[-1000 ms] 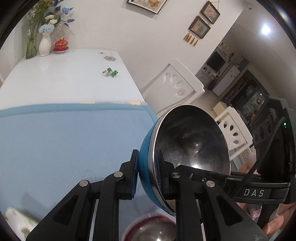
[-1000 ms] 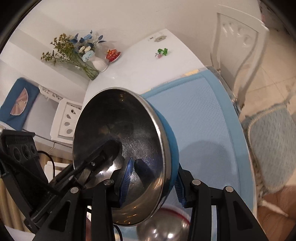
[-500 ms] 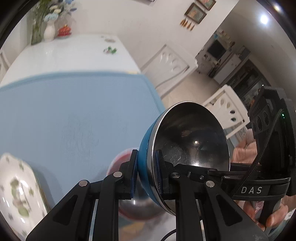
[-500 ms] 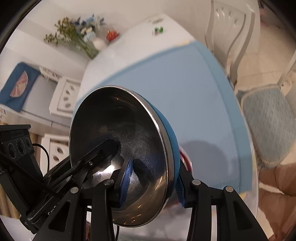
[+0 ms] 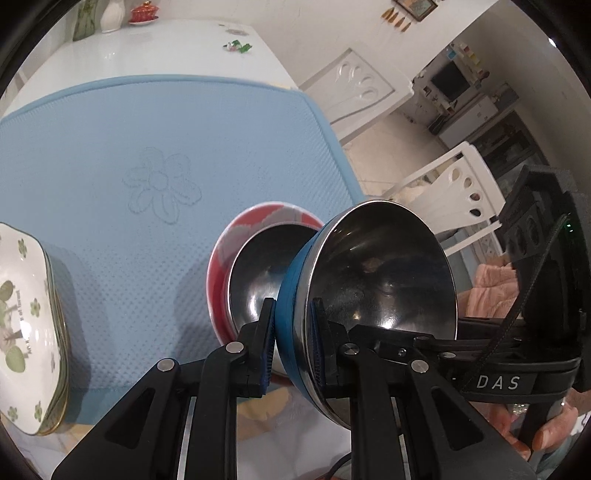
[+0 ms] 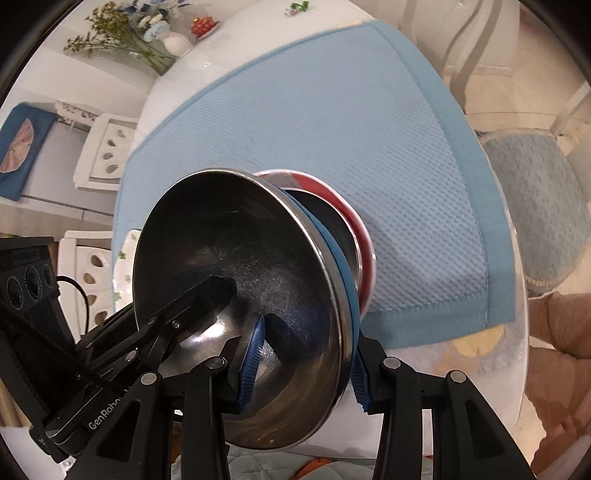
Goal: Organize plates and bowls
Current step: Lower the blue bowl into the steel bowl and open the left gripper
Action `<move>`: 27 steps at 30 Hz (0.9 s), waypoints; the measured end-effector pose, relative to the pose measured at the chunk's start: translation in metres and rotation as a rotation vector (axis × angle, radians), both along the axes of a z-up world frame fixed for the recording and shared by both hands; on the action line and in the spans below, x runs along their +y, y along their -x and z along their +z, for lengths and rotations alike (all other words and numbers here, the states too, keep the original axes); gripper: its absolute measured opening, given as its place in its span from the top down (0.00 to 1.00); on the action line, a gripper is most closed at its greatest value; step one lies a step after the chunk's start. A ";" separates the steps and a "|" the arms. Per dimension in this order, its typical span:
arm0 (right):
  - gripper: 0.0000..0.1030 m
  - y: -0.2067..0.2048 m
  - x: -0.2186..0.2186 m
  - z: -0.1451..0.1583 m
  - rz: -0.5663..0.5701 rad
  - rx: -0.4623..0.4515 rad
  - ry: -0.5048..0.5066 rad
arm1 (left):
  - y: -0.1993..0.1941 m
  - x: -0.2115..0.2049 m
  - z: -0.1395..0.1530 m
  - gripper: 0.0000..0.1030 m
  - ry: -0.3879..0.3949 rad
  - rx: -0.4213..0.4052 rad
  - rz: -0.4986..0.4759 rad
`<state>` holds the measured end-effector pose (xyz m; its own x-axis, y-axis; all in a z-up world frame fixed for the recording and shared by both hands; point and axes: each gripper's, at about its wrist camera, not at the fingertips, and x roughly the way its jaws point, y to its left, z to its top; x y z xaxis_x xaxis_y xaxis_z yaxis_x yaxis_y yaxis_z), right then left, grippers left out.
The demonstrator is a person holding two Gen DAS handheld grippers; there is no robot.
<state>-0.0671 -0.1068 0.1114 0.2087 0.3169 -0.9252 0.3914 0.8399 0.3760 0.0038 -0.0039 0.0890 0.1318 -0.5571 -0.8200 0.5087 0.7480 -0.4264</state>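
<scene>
Both grippers are clamped on the same blue-skinned steel bowl (image 5: pixel 376 280), one on each side of its rim. The left gripper (image 5: pixel 292 343) pinches the wall between its blue ribbed pads, one pad on the blue outside and one on the shiny inside. The right gripper (image 6: pixel 303 363) does the same from the opposite side (you can see its black fingers reaching into the bowl in the left wrist view).

The bowl is tipped on edge and hangs just above a red-and-white rimmed bowl with a steel inside (image 5: pixel 255 266), which sits on the light blue textured mat (image 5: pixel 155 147) near its front edge. I can't tell whether the two bowls are touching.

Off to the left, a stack of white square plates with green flower print (image 5: pixel 26 325) rests on the mat's corner. The white table (image 5: pixel 110 55) stretches beyond, with a white vase (image 5: pixel 110 16) at the far end.
</scene>
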 end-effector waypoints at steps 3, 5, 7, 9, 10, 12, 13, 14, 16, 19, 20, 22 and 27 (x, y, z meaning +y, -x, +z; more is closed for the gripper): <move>0.59 0.003 0.000 -0.004 -0.004 0.010 -0.004 | 0.001 -0.003 -0.002 0.87 -0.018 -0.005 -0.001; 0.59 0.004 -0.001 -0.004 -0.009 0.010 -0.010 | 0.001 -0.003 -0.002 0.86 -0.023 -0.010 0.000; 0.59 0.003 0.000 -0.004 -0.012 0.008 -0.005 | -0.001 -0.005 -0.001 0.84 -0.032 -0.020 0.004; 0.59 0.002 0.000 -0.004 -0.015 0.011 0.006 | -0.004 -0.007 -0.001 0.83 -0.048 -0.028 0.002; 0.59 0.001 0.000 -0.004 -0.015 0.013 0.007 | -0.006 -0.006 -0.001 0.83 -0.055 -0.029 0.002; 0.59 0.000 0.002 -0.004 -0.015 0.015 0.003 | -0.008 -0.006 0.000 0.80 -0.060 -0.034 0.003; 0.59 0.000 0.002 -0.004 -0.017 0.015 0.001 | -0.009 -0.004 0.001 0.79 -0.061 -0.041 0.006; 0.59 0.000 0.002 -0.004 -0.019 0.015 -0.002 | -0.009 -0.002 0.002 0.78 -0.061 -0.048 0.010; 0.59 0.002 -0.003 -0.002 -0.037 0.003 -0.007 | -0.011 0.002 0.004 0.78 -0.067 -0.069 0.029; 0.59 0.004 -0.013 0.007 -0.067 -0.038 -0.006 | -0.017 0.017 0.009 0.78 -0.056 -0.087 0.074; 0.59 0.004 -0.015 0.011 -0.073 -0.053 -0.005 | -0.019 0.021 0.011 0.76 -0.050 -0.088 0.085; 0.59 0.005 -0.017 0.018 -0.078 -0.079 0.005 | -0.022 0.030 0.013 0.74 -0.033 -0.075 0.096; 0.59 0.002 -0.011 0.017 -0.074 -0.072 0.015 | -0.020 0.032 0.012 0.74 -0.025 -0.070 0.095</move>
<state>-0.0689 -0.1175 0.1289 0.2969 0.2841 -0.9117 0.4249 0.8157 0.3926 0.0237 0.0280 0.1013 0.2408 -0.5190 -0.8202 0.4626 0.8042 -0.3730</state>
